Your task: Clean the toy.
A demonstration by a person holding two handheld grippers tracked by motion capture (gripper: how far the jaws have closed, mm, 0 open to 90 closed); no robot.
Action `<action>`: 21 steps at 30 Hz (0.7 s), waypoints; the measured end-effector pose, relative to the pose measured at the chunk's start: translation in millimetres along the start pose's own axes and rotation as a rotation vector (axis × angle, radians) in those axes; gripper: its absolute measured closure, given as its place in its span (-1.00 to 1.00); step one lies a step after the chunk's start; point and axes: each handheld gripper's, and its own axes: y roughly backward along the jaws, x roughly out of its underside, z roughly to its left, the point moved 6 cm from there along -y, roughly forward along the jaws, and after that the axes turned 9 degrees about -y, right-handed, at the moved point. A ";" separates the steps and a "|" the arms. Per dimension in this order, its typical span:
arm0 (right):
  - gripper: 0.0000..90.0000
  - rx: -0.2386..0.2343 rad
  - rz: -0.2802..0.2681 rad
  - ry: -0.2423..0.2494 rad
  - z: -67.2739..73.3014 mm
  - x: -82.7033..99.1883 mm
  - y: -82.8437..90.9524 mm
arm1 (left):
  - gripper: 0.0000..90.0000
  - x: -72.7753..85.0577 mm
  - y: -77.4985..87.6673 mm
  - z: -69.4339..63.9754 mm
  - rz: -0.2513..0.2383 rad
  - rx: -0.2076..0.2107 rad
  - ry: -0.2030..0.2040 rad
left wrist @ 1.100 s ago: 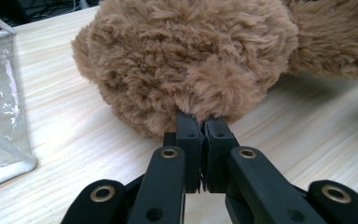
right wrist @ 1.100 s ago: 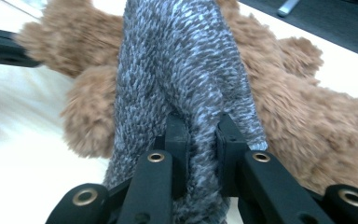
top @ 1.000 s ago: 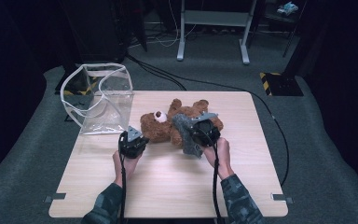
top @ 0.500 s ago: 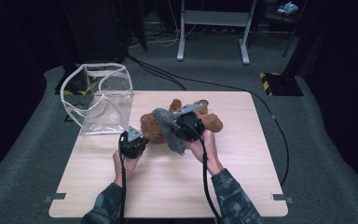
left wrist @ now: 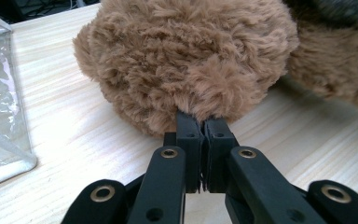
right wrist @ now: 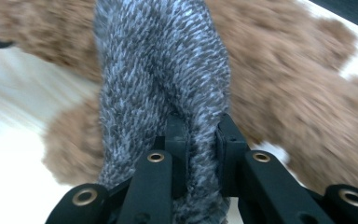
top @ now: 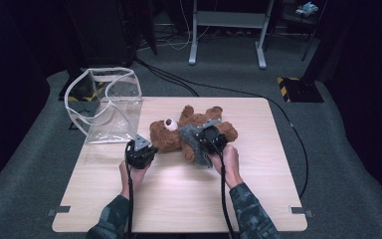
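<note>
Nearest the person, two camouflage sleeves come in over the bare front of the table (top: pixel 179 199), each hand holding a set of tongs. The left tongs (left wrist: pixel 203 122) are clenched on a tuft of brown fur at the lower edge of the teddy bear (top: pixel 171 134); in the left gripper view the pad tips sink into the pile, so how much fur they pinch is hidden. The right tongs (right wrist: pixel 200 128) are clamped on a fold of the grey knitted garment (right wrist: pixel 163 74) the bear wears. The cloth bunches between the pads and covers their tips, and the fur behind is blurred. In the high view the right tongs' body covers much of the bear's middle. The bear lies on its back at mid-table, one eye up. Farther left, a clear plastic bag (top: pixel 107 107) stands open at the table's far corner. Beyond lie dark floor and cables.
</note>
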 end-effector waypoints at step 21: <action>0.75 -0.307 0.036 0.094 99.3 -14.6 -22.1 | 0.94 0.1 -0.8 -0.3 -0.008 0.009 0.000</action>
